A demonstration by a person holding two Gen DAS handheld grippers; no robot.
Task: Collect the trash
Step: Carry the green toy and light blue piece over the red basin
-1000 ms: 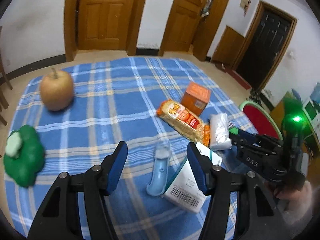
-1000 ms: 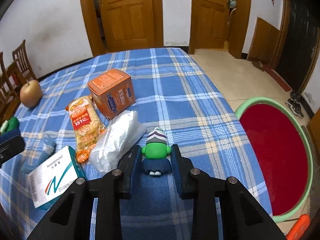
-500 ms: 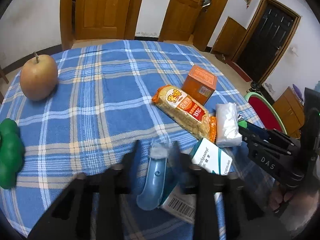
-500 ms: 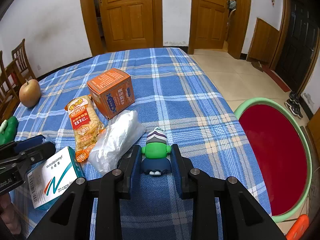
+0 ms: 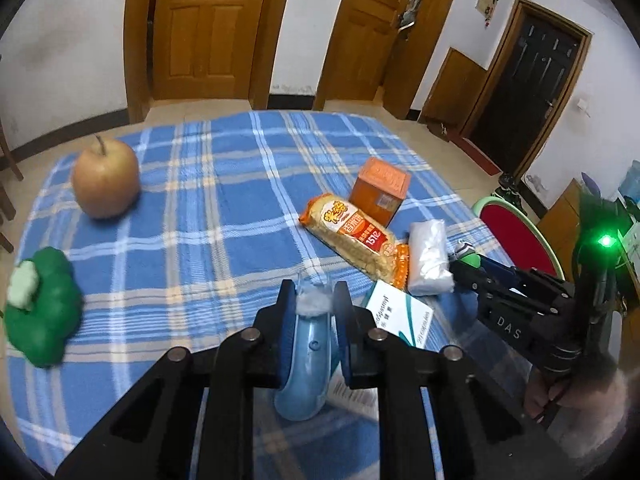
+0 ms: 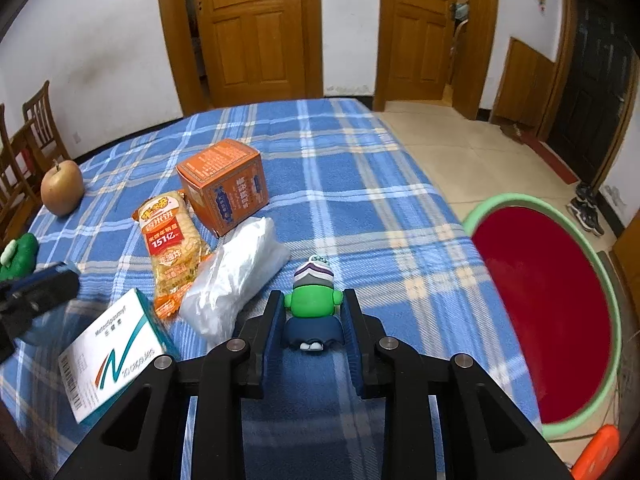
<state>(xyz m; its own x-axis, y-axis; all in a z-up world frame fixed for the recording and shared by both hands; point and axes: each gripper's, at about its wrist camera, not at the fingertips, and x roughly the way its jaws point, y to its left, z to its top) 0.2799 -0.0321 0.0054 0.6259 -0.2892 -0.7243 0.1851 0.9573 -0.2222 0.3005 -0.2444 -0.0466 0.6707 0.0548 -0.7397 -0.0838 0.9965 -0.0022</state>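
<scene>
My left gripper point(image 5: 314, 300) is shut on a light blue plastic scoop with a white wad at its tip point(image 5: 308, 360), held above the checked tablecloth point(image 5: 208, 216). My right gripper point(image 6: 313, 306) is shut on a small green toy figure point(image 6: 313, 300) near the table's right edge. On the cloth lie a cracker packet point(image 5: 352, 236), an orange box point(image 5: 380, 190), a crumpled white plastic bag point(image 5: 428, 256) and a white-and-teal medicine box point(image 6: 114, 354). A red basin with a green rim point(image 6: 548, 300) stands on the floor to the right of the table.
An apple point(image 5: 106, 182) and a green clay lump point(image 5: 40, 316) sit at the table's left. Wooden chairs point(image 6: 24, 148) stand beyond the left edge. Wooden doors line the far wall. An orange object point(image 6: 596, 456) lies on the floor by the basin.
My left gripper moved forward over the blue scoop, shut on it and lifted it. The right gripper has stayed shut on the green figure.
</scene>
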